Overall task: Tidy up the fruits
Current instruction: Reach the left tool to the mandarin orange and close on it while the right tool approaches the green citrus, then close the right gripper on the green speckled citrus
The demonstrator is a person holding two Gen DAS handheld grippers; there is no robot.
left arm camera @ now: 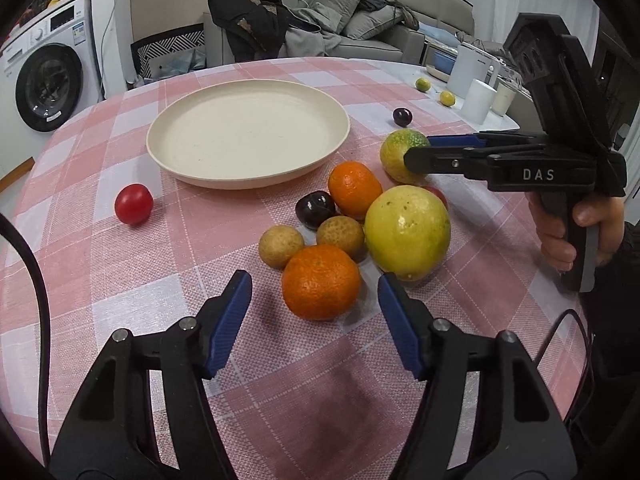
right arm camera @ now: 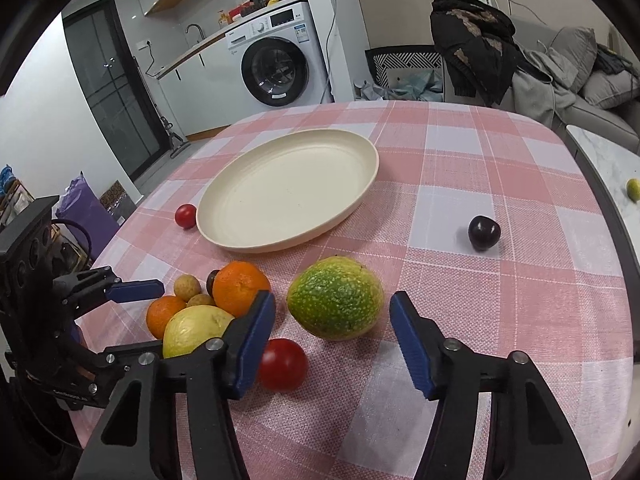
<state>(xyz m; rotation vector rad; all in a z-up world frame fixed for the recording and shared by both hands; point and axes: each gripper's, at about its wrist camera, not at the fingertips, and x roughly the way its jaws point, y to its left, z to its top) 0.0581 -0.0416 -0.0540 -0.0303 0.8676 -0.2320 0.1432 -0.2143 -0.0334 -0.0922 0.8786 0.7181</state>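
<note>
Left gripper: jaws apart, nothing held, poised just short of round orange mandarin. Right gripper: jaws apart, empty, flanking mottled green-yellow oval fruit without contact. Both fruits on pink checked table; shallow cream round plate bare, beyond the cluster. Advised: centre each fruit between pads, close gently, avoid nudging neighbouring round red tomato.

Fruit cluster before plate, on table.

A washing machine stands behind the table, a dark jacket draped near a grey sofa.
</note>
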